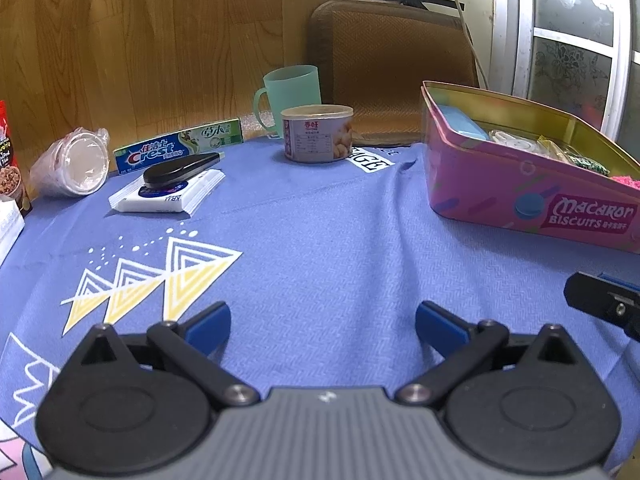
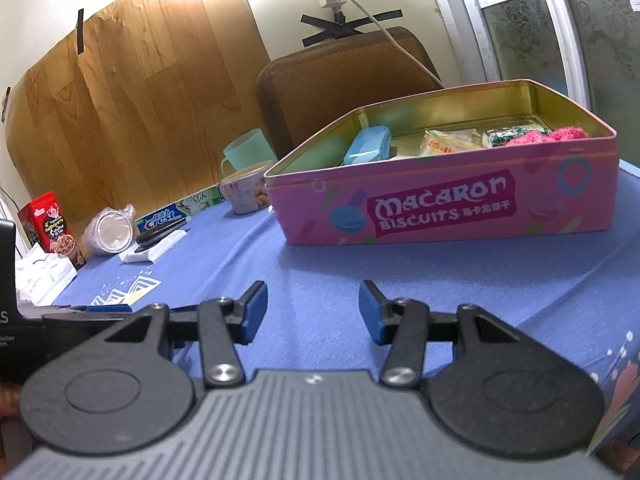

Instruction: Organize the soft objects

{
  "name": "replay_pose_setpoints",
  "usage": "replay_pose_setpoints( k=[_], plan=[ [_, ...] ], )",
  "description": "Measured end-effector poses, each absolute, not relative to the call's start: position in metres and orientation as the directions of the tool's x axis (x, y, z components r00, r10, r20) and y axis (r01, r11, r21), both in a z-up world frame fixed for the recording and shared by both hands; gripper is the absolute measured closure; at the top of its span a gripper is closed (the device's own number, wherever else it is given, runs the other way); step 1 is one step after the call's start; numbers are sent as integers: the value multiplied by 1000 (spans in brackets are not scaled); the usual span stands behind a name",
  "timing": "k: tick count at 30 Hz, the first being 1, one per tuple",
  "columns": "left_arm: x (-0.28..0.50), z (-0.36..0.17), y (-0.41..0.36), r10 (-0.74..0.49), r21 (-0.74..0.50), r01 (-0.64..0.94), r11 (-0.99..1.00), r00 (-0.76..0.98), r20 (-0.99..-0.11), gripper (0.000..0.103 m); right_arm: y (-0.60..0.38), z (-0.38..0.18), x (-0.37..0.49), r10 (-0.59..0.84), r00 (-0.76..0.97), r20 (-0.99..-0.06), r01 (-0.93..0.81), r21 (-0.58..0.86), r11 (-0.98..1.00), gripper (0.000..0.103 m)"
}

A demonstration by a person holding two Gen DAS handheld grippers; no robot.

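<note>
A pink macaron biscuit tin (image 1: 520, 196) (image 2: 440, 208) stands open on the blue tablecloth at the right. Inside lie a light blue case (image 2: 368, 145), a clear wrapped packet (image 2: 452, 140), a green patterned packet (image 2: 516, 133) and a fluffy pink soft thing (image 2: 560, 135). A white tissue pack (image 1: 168, 196) (image 2: 154, 250) lies at the left with a black oval object (image 1: 180, 168) on top. My left gripper (image 1: 323, 326) is open and empty over bare cloth. My right gripper (image 2: 313, 312) is open and empty in front of the tin.
Along the back edge stand a Crest toothpaste box (image 1: 180, 148), a small round can (image 1: 318, 133), a green mug (image 1: 290, 94) and a bagged cup (image 1: 76, 164). A red snack box (image 2: 52, 228) and white cartons (image 2: 44, 276) sit far left. A brown chair (image 1: 392, 64) stands behind.
</note>
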State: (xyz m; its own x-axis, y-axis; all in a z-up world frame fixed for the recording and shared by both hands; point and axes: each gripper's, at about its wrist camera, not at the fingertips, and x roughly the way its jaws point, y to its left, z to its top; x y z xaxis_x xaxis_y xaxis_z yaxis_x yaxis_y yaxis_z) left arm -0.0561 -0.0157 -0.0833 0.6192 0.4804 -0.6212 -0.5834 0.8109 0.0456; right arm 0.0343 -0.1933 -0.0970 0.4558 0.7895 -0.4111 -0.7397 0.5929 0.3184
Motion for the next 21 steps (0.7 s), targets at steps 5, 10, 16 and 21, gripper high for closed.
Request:
replay_pose_setpoints(
  k=[5, 10, 16, 21],
  plan=[
    [-57, -82, -16, 488, 57, -586, 808, 613, -621, 1, -192, -97, 31, 791, 452, -412, -746, 312, 589, 47],
    [-65, -80, -10, 521, 84, -606, 791, 596, -611, 1, -188, -97, 29, 793, 445, -415, -751, 309, 583, 47],
    [-79, -75, 6, 561, 89, -651, 754, 568, -602, 1, -181, -95, 25, 804, 430, -411, -774, 291, 562, 47],
    [-90, -73, 20, 589, 89, -683, 725, 546, -596, 1, -171, -93, 18, 813, 417, -405, -794, 273, 543, 47]
  ],
)
